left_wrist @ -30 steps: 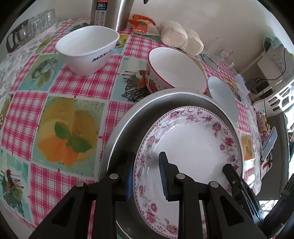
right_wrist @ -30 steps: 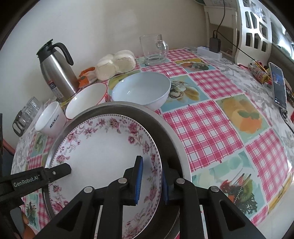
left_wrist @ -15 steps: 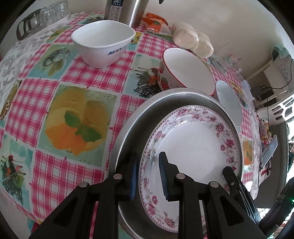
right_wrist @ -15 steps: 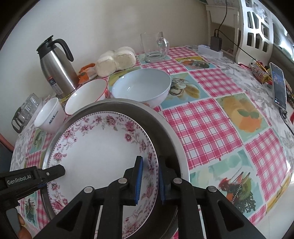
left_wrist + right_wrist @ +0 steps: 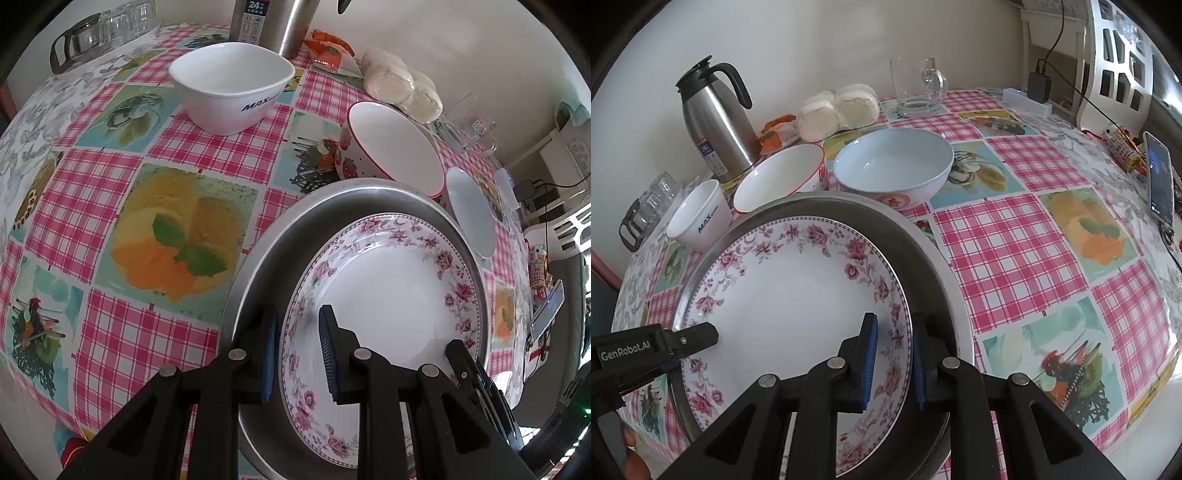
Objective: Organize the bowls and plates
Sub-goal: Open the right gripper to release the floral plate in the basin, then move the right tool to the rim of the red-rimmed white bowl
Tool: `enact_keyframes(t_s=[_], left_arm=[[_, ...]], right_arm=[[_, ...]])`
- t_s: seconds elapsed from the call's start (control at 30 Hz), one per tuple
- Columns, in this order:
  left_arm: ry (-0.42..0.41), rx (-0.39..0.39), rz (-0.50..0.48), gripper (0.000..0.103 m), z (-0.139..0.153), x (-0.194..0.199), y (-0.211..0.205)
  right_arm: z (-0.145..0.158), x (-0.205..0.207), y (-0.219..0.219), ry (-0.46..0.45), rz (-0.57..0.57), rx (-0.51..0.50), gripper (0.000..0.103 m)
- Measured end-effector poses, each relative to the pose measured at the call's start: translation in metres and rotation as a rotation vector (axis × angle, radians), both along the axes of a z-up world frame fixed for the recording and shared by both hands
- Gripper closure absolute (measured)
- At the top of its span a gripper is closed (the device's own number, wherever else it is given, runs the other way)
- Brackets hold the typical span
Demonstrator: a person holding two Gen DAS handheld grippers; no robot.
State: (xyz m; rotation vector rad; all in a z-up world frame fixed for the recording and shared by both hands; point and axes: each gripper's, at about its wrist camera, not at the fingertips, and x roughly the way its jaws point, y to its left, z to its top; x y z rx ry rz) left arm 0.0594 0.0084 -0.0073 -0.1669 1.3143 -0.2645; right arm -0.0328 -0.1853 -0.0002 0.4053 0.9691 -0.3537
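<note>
A white plate with a pink floral rim (image 5: 388,295) (image 5: 783,295) lies inside a wide steel pan (image 5: 258,266) (image 5: 923,258). My left gripper (image 5: 297,354) is shut on the plate's left rim, one blue pad inside and one outside. My right gripper (image 5: 894,363) is shut on the opposite rim the same way. Behind the pan stand a white bowl marked MAX (image 5: 232,99) (image 5: 701,218), a red-rimmed strawberry bowl (image 5: 395,155) (image 5: 779,177) and a pale blue bowl (image 5: 471,214) (image 5: 894,162). Whether the plate rests on the pan or hangs just above it I cannot tell.
A steel thermos (image 5: 716,125), wrapped buns (image 5: 838,110) and a glass mug (image 5: 916,85) stand along the wall. Glass cups (image 5: 96,33) sit at the far left corner. A phone (image 5: 1160,181) lies near the table's right edge. The checked tablecloth (image 5: 1015,251) covers the table.
In the left wrist view the table and bowls have slid right and down as my left gripper shifted a little, still holding the rim. The right gripper has hardly moved.
</note>
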Motion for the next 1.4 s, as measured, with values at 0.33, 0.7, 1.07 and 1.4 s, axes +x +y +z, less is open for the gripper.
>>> enact_keyframes(t_s=[0.33,0.7,1.07,1.4], left_arm=[[-0.02,0.032,0.004,0.07,0.014,-0.003,-0.007],[-0.078,0.074,0.02,0.041,0.039,-0.008,-0.022],[-0.103,0.109,0.045,0.017,0.043,-0.011,-0.029],[-0.139,0.186,0.052,0.013,0.041,-0.014,-0.034]], right_arm=[[0.012,-0.008,-0.008,-0.062,-0.022,0.026,0.083],[0.029,-0.012,-0.006,-0.123,0.023,-0.059,0.056],[0.025,-0.018,-0.019,-0.098,0.011,-0.084,0.026],[0.023,-0.025,-0.029,-0.089,-0.017,-0.077,0.011]])
